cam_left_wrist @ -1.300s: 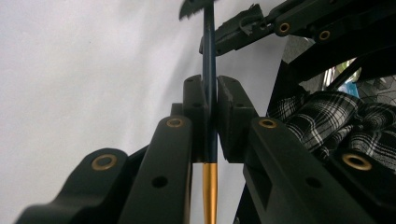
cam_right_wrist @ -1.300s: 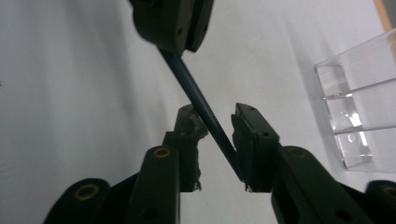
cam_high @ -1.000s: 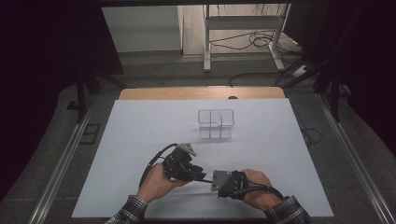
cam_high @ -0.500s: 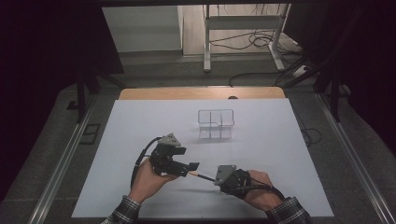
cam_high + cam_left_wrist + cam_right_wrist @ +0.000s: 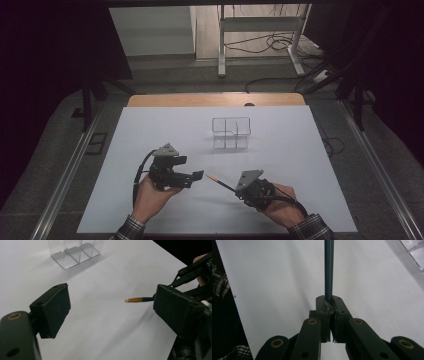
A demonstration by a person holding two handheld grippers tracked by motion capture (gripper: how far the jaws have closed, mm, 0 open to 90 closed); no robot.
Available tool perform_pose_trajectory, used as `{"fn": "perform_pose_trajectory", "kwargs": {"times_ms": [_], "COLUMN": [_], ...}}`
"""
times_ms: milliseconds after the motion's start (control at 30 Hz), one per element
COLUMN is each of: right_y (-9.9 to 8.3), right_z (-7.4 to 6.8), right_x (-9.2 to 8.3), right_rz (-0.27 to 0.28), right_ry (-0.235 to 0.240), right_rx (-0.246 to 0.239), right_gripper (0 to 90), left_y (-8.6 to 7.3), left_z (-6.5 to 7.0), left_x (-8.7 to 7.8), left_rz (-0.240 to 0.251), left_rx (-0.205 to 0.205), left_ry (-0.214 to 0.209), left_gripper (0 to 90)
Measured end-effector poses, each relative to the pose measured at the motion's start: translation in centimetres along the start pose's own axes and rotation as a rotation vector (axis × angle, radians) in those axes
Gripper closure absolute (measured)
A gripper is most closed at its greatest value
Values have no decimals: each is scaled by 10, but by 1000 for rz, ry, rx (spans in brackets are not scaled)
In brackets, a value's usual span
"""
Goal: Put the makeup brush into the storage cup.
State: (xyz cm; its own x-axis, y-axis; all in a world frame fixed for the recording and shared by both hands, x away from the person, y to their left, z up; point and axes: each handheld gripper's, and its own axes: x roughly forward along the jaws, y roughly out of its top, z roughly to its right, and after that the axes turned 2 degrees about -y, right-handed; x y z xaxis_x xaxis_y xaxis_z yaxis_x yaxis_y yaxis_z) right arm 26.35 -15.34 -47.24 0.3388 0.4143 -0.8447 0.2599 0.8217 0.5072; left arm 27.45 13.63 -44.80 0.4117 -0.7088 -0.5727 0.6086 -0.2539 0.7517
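A thin dark-teal pencil (image 5: pixel 220 182) with a golden tip juts from my right gripper (image 5: pixel 238 190), which is shut on its shaft near the table's front. The right gripper view looks straight along the pencil (image 5: pixel 328 267), pinched between that gripper's (image 5: pixel 331 305) closed jaws. My left gripper (image 5: pixel 190 169) hangs open just left of the pencil's tip, not touching it. Between its (image 5: pixel 112 312) wide-apart pads, the golden tip of the pencil (image 5: pixel 137 299) pokes out from behind the right-hand pad. A clear plastic compartment box (image 5: pixel 230 132) stands farther back, mid-table.
White sheet (image 5: pixel 150 130) covers the table; a wooden strip (image 5: pixel 200 100) shows at its far edge. The clear box (image 5: pixel 75 252) lies ahead of the left gripper and its corner (image 5: pixel 414 250) is at the right gripper view's upper right. Plaid sleeves (image 5: pixel 130 231) enter from the bottom.
The left gripper has drawn away to the left from the right one, so a gap now lies between them. The right gripper has kept the pencil and barely shifted.
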Motion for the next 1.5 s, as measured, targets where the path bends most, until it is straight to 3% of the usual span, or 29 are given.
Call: {"fn": "perform_pose_trajectory", "kwargs": {"times_ms": [200,433,600,633,767,933,1033,1300,1500], "right_y": [-1,-2,-2,-2,-1,1,2,5,6], "right_z": [2,1,1,1,-2,-4,-6,-10,-12], "right_x": [-3,-8,-8,-8,-7,-6,-6,-4,-3], "right_rz": [29,90,108,118,136,153,173,193,200], "right_ry": [-1,7,14,14,22,25,33,40,49], "right_rx": [54,137,165,175,205,234,278,308,315], "right_gripper": [845,845,845,845,845,845,845,845,845], "left_y": [-6,-15,-18,-19,-21,-22,-23,-25,-26], "left_z": [2,6,9,10,14,17,19,18,20], "left_x": [2,15,22,26,33,40,46,54,59], "left_rz": [10,24,31,38,44,43,53,71,59], "left_rx": [-12,-49,-70,-80,-91,-102,-123,-183,-190], "left_ry": [-7,-84,-144,-174,-213,-231,-247,-298,-316], "left_gripper": [209,314,368,376,425,497,536,619,653]}}
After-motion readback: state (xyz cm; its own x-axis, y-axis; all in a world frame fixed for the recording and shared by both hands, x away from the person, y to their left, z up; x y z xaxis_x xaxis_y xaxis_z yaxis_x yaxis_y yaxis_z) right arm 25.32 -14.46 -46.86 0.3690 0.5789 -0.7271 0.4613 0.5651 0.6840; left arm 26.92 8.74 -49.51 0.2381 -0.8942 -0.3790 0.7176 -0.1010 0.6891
